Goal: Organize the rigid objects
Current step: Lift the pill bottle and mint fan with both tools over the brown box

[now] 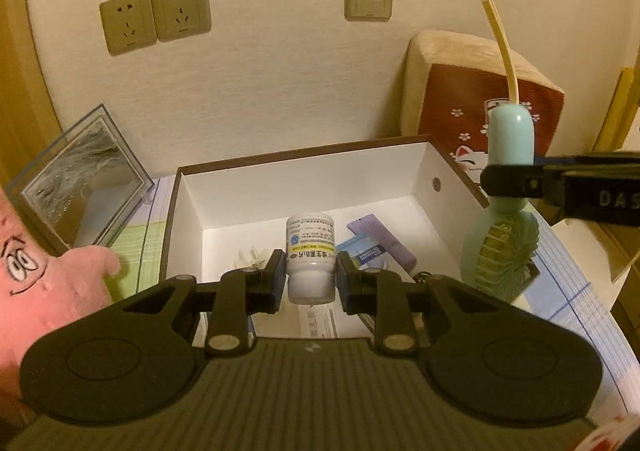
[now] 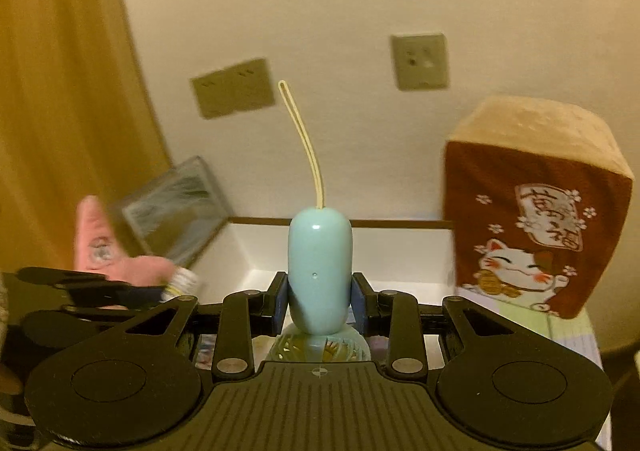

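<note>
So the left gripper [image 1: 311, 279] is clamped on a small white pill bottle [image 1: 310, 257], held upright between its pads, right above the open white box [image 1: 304, 179]. Below and beyond it in the box lie a purple card [image 1: 380, 239] and a little white flower thing [image 1: 251, 257]. The right gripper [image 2: 320, 303] is squeezing a mint green handheld fan [image 2: 320, 275] by the handle, fan head hanging down, yellow strap [image 2: 304, 143] sticking up. Pink plush [image 1: 48, 283] sits off to the left gripper's left.

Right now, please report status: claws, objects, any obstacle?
Left claw shut on white pill bottle. Right claw shut on mint handheld fan. Both above open white box. Nothing blocking.
</note>
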Demonstrator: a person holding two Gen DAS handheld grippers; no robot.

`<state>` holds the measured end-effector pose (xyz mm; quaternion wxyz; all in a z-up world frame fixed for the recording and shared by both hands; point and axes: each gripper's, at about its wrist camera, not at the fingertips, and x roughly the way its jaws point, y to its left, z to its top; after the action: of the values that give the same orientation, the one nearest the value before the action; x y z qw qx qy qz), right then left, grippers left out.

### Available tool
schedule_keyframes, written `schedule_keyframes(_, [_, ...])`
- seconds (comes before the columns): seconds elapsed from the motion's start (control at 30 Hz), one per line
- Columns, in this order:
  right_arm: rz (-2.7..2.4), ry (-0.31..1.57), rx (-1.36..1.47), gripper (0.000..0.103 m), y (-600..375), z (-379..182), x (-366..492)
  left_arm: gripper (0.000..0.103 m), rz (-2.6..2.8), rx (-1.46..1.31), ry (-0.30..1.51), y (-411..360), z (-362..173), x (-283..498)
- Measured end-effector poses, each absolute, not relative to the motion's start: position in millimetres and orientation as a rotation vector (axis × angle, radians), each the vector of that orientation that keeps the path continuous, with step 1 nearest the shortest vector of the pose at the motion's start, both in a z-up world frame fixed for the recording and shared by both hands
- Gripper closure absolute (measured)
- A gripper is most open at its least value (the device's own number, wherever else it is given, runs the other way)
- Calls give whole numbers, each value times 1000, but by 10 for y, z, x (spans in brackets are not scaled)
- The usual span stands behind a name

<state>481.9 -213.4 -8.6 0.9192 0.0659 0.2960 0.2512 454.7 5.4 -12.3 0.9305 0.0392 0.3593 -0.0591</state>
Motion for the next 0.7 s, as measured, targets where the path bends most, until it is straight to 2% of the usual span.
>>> schedule_keyframes(0.5, [390, 834, 7, 70, -1997, -785, 5323, 79, -97, 90, 858, 91, -640, 5018])
schedule_keyframes(0.67, [347, 790, -41, 69, -1945, -838, 5413, 79, -95, 95, 890, 75, -738, 5113])
schedule_keyframes(0.7, [343, 780, -41, 66, -1948, -824, 5427, 79, -93, 95, 895, 75, -750, 5125])
